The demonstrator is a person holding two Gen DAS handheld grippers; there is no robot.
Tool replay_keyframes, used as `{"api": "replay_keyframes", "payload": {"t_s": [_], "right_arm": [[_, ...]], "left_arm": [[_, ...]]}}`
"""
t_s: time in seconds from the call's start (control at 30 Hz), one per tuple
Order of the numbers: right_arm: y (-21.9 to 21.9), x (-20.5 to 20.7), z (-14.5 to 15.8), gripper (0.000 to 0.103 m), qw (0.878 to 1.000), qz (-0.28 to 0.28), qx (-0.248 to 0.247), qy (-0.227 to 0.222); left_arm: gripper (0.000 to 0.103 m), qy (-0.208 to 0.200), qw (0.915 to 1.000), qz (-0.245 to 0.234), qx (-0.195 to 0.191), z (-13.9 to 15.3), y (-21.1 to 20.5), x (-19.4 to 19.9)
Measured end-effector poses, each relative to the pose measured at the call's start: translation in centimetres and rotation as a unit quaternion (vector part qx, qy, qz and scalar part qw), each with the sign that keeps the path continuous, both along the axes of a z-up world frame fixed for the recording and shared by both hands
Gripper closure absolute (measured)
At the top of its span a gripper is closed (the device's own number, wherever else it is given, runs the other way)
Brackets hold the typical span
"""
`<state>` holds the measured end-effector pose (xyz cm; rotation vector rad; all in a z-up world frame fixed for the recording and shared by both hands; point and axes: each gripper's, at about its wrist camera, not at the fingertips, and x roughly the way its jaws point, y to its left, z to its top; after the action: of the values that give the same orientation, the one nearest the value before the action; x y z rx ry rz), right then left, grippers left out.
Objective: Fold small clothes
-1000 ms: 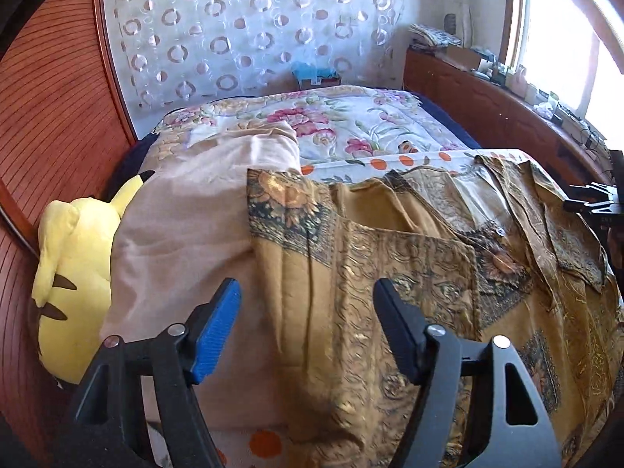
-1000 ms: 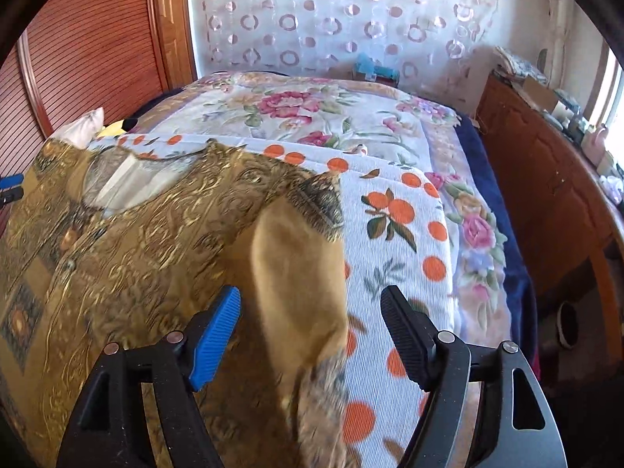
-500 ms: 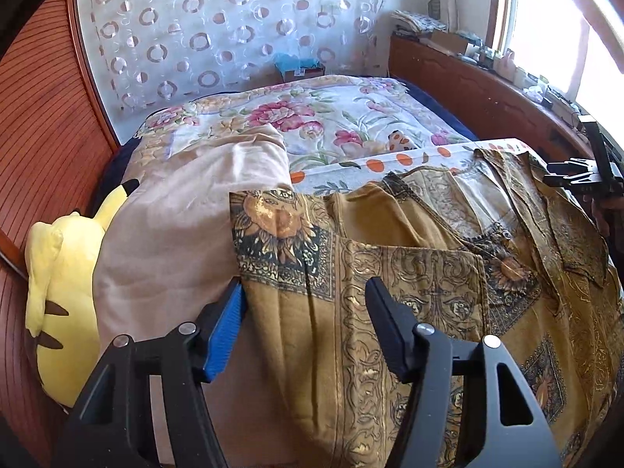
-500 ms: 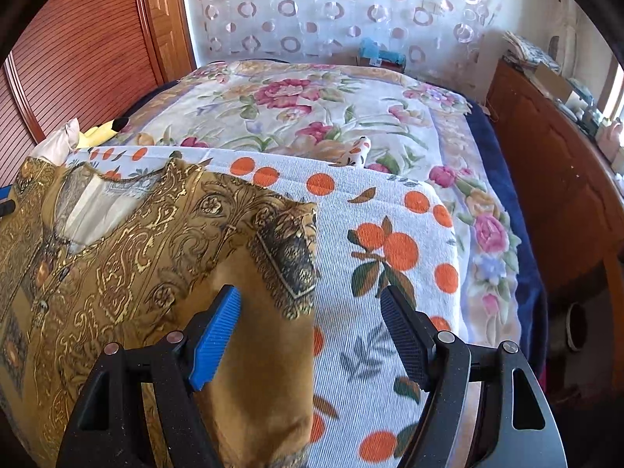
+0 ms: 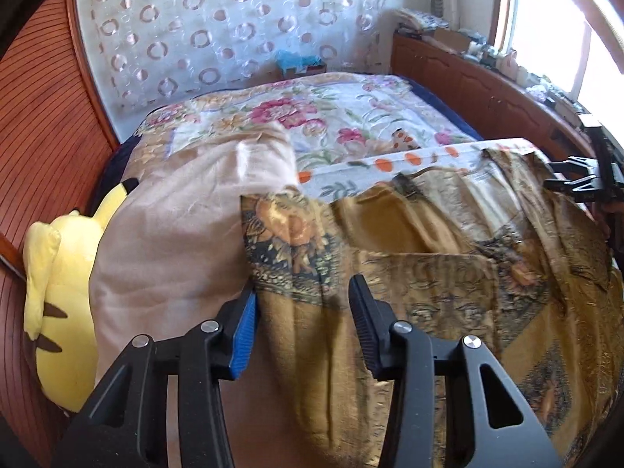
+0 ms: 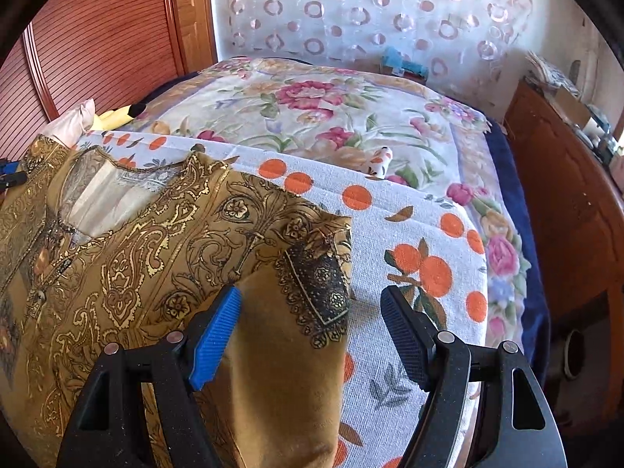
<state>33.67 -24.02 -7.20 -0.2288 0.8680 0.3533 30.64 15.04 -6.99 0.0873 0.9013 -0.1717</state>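
2 grippers agape, gripping nothing: left gripper (image 5: 302, 312) straddles left sleeve (image 5: 288, 245) of gold tunic (image 6: 128, 257); right gripper (image 6: 310, 321) straddles right sleeve (image 6: 308, 284) (each arm nearest own side); tunic's long axis runs toward camera

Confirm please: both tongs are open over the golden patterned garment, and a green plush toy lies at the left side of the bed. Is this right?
Not quite: the plush toy is yellow, not green, as the left wrist view shows. The rest holds: the left tongs and right tongs are open over the golden patterned garment.
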Motion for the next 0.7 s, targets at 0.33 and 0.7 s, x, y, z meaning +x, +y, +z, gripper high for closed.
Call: {"api": "replay_keyframes", "payload": {"t_s": [0.33, 0.7], "right_arm": [[0.1, -0.3, -0.1, 0.039, 1.000, 0.013, 0.010, 0.001], [0.5, -1.1, 0.1, 0.087, 1.000, 0.015, 0.009, -0.012]], "left_arm": [[0.057, -0.013, 0.9999, -0.006, -0.004, 0.4, -0.3, -0.4], [0.094, -0.023, 0.9997, -0.002, 0.009, 0.8, -0.7, -0.7]]}}
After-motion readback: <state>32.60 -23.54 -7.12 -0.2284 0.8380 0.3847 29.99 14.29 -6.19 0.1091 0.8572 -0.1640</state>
